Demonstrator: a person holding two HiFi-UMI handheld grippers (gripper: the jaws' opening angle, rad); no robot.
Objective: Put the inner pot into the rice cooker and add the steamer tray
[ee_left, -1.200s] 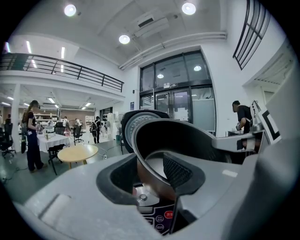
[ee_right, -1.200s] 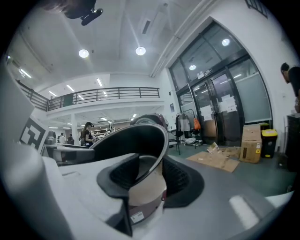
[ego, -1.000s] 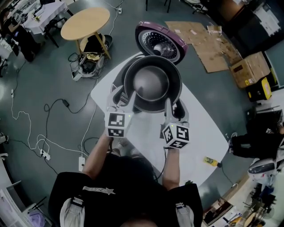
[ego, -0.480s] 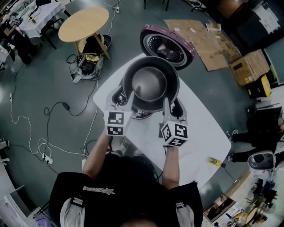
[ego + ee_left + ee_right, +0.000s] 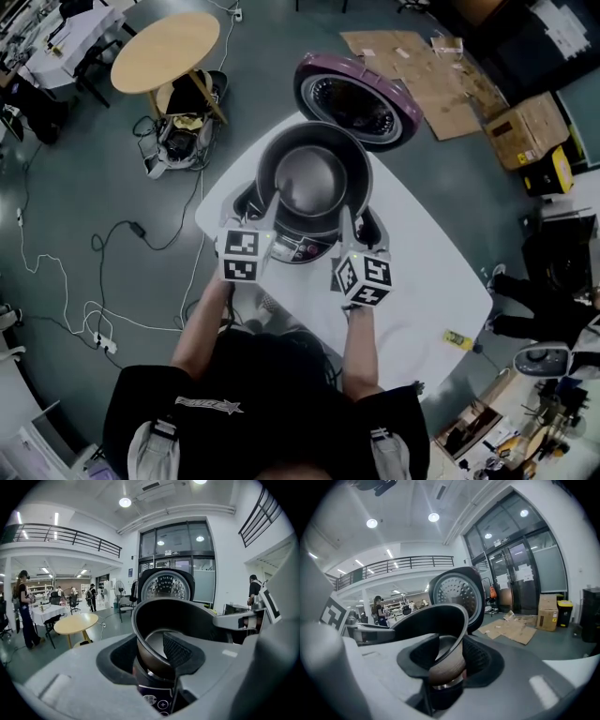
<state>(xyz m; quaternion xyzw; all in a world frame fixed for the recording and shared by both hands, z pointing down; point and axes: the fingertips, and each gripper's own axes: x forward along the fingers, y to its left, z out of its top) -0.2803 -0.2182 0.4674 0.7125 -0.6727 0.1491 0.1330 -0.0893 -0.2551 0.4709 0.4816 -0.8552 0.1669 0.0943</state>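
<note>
The left gripper (image 5: 268,220) and right gripper (image 5: 350,225) each pinch the near rim of the pot (image 5: 309,178), holding it over the open cooker (image 5: 298,248), whose well it hides, so its depth inside is unclear.

Left gripper (image 5: 151,656) pinches the inner pot (image 5: 187,616) rim

Metal, plastic, matt tabletop
The inner pot (image 5: 309,183) is smooth dark metal with a dull sheen; the lid (image 5: 358,97) of the rice cooker (image 5: 298,248) has a glossy purple plastic rim; the table (image 5: 422,281) is smooth matt white.
</note>
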